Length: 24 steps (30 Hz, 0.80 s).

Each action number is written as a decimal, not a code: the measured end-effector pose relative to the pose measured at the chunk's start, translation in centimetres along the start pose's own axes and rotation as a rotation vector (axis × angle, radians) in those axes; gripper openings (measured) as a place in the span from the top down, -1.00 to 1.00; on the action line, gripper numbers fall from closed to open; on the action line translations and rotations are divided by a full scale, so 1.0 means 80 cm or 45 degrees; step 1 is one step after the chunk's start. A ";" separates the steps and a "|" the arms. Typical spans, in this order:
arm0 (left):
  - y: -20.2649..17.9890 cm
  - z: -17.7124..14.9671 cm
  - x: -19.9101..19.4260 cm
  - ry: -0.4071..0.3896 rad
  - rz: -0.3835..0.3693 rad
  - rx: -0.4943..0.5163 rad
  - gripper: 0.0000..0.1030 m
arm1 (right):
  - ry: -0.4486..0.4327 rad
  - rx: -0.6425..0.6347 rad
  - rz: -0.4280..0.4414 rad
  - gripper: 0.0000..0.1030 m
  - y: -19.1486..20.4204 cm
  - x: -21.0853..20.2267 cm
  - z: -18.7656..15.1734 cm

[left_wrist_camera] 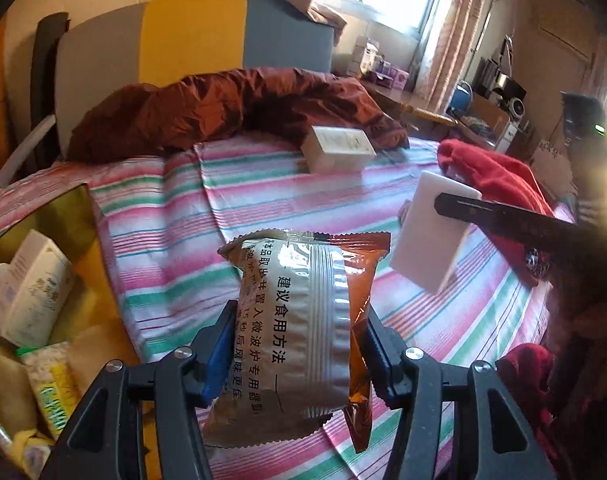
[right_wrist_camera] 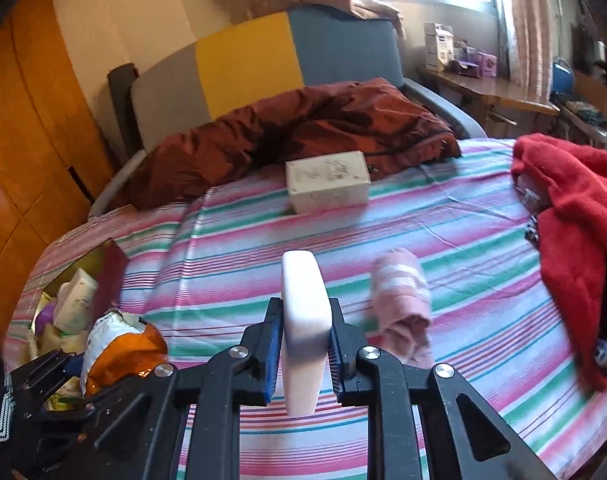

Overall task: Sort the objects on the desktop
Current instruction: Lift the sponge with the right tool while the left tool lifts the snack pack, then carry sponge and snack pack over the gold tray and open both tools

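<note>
- The left tool (left_wrist_camera: 299, 344) is closed on a snack bag (left_wrist_camera: 303, 328), one blue pad (left_wrist_camera: 219, 356) on each side of it
- The snack bag is brown and silver with writing on it, and it is up in the air over the bed (left_wrist_camera: 175, 208)
- The right tool (right_wrist_camera: 305, 340) is shut tight on a white block (right_wrist_camera: 305, 320)
- The white block stands on its thin edge between the pads, also up over the bed
- The bed has a sheet with pink, green and white stripes
- Landmark: the cream box (right_wrist_camera: 327, 188) that lies flat on the bed
- A brown jacket (right_wrist_camera: 303, 128) lies just behind the cream box and touches it
- A grey and yellow headboard (right_wrist_camera: 243, 64) stands behind the brown jacket
- A rolled pink cloth (right_wrist_camera: 403, 304) lies on the bed in front of the cream box, a bit to the right, just beside the white block
- A red blanket (right_wrist_camera: 575, 216) is piled far to the right of the cream box
- A gold box (left_wrist_camera: 69, 216) sits far to the left and in front of the cream box, at the edge of the bed
- The gold box is open and holds a white tube (left_wrist_camera: 31, 288) and other small packs
- In the left view the snack bag is near the gold box, to its right
- In the right view the left tool (right_wrist_camera: 103, 364) with the snack bag (right_wrist_camera: 119, 348) shows low at the left, in front of the gold box (right_wrist_camera: 107, 276)
- In the left view the white block (left_wrist_camera: 431, 232) is in front of the cream box (left_wrist_camera: 339, 148) and to its right
</note>
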State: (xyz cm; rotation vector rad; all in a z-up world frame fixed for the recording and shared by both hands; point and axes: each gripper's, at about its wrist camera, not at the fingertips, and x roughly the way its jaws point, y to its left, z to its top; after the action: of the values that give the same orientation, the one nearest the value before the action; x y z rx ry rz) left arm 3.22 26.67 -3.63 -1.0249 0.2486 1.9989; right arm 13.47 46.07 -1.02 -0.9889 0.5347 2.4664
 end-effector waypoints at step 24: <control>0.133 -0.013 -0.108 -0.181 0.248 -0.279 -0.12 | -0.021 -0.170 0.385 0.60 0.164 0.001 0.018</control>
State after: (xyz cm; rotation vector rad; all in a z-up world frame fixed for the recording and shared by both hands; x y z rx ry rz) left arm -1.70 14.41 0.07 -1.0195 0.0542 2.3045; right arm 5.83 35.84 2.43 -1.0002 0.5549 2.8074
